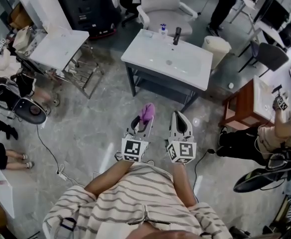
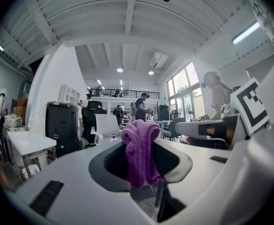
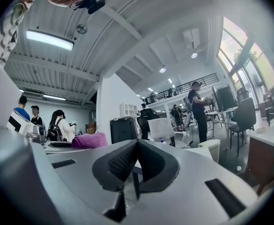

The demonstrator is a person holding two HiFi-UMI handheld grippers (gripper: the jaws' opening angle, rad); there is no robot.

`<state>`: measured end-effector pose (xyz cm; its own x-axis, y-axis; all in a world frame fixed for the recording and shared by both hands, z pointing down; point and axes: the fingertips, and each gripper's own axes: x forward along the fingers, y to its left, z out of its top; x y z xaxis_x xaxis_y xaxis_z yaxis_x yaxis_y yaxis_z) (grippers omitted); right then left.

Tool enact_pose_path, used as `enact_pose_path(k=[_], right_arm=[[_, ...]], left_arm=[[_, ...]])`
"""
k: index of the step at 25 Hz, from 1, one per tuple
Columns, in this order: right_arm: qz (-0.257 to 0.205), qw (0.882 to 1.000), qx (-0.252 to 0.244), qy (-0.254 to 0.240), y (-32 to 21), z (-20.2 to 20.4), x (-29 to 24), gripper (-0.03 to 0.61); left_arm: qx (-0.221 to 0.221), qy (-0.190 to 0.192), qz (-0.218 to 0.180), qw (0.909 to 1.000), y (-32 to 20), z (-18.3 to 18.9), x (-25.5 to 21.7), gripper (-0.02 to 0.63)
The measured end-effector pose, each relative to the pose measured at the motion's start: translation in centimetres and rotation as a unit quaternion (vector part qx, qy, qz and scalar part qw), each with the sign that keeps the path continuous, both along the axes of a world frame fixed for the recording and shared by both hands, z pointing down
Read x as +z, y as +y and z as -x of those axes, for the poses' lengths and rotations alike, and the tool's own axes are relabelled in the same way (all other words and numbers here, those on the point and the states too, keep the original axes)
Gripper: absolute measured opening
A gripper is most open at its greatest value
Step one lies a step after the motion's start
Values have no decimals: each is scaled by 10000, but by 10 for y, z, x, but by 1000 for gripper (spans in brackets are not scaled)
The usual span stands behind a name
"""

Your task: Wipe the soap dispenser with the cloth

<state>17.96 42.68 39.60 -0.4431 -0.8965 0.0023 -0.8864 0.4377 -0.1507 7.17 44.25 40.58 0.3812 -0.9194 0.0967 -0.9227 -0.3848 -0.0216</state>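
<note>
Holding the cloth: the left gripper (image 1: 144, 123), its jaws clenched on a purple cloth (image 2: 140, 151) that stands bunched upright between the pads and rises above them.
Right gripper (image 3: 137, 162): jaws pressed together with nothing between them (pad meets pad). It is just beside the left gripper, and both point forward.
Person: a striped top (image 1: 135, 198) at the bottom edge of the head view, with both forearms reaching out to the grippers' marker cubes.
Floor (image 1: 100, 128): grey and marbled, with a thin cable (image 1: 48, 153) trailing across it to the left.
Washbasin (image 1: 135, 51): a white top on a dark frame, ahead of both grippers and well apart from them.
Soap dispenser (image 1: 163, 30): upright on the washbasin's far edge, toward its far left corner, just beside the black faucet (image 1: 177, 35). It is well apart from the cloth, and nothing touches it.
Bin (image 1: 216, 49): cream, on the floor just off the washbasin's far right corner.
Chair (image 1: 160, 4): white, behind the washbasin's far edge.
Second basin (image 1: 55, 46): a white top on a wire frame, off to the left.
Cabinet (image 1: 88, 6): black, at the far left of the room.
Background: people stand further back among the desks, too small to tell more.
</note>
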Motion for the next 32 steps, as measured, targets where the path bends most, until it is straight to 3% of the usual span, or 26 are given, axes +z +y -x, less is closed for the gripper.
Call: enact_pose_path(k=[5, 22, 32], right_arm=[[24, 10000, -35, 73, -61, 9, 16, 5], [17, 9993, 341, 175, -369, 109, -4, 5], [115, 9988, 464, 144, -476, 140, 6, 6]], left_arm=[[13, 37, 9, 10000, -63, 7, 17, 131], [538, 213, 38, 9983, -382, 105, 1, 130], [725, 201, 142, 9971, -489, 135, 11, 130]])
